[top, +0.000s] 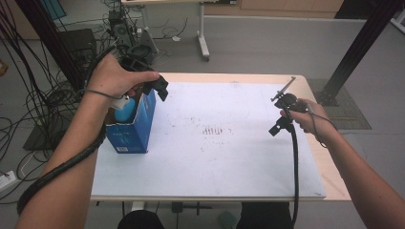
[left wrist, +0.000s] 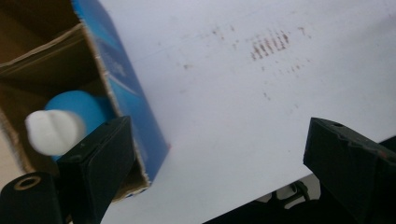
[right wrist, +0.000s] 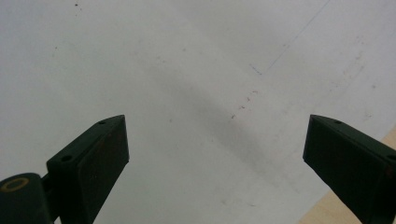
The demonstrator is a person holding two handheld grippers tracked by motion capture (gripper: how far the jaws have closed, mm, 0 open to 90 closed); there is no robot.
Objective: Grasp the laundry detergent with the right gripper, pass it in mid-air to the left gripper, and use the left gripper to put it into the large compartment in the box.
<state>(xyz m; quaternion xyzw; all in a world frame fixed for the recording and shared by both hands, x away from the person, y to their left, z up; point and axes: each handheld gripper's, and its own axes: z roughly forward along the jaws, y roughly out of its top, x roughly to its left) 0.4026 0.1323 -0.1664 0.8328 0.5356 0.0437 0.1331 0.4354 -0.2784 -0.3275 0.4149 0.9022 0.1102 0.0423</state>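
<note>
One blue bottle (left wrist: 77,109) stands in the box (left wrist: 121,79), just beside the open left tool (left wrist: 215,154).

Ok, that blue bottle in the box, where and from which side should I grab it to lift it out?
Grip the white cap, coming straight down through the open top. The blue bottle sits upright inside the blue box, whose walls close off its sides, so likely only the cap is reachable. The left gripper is above it, fingers apart.
</note>
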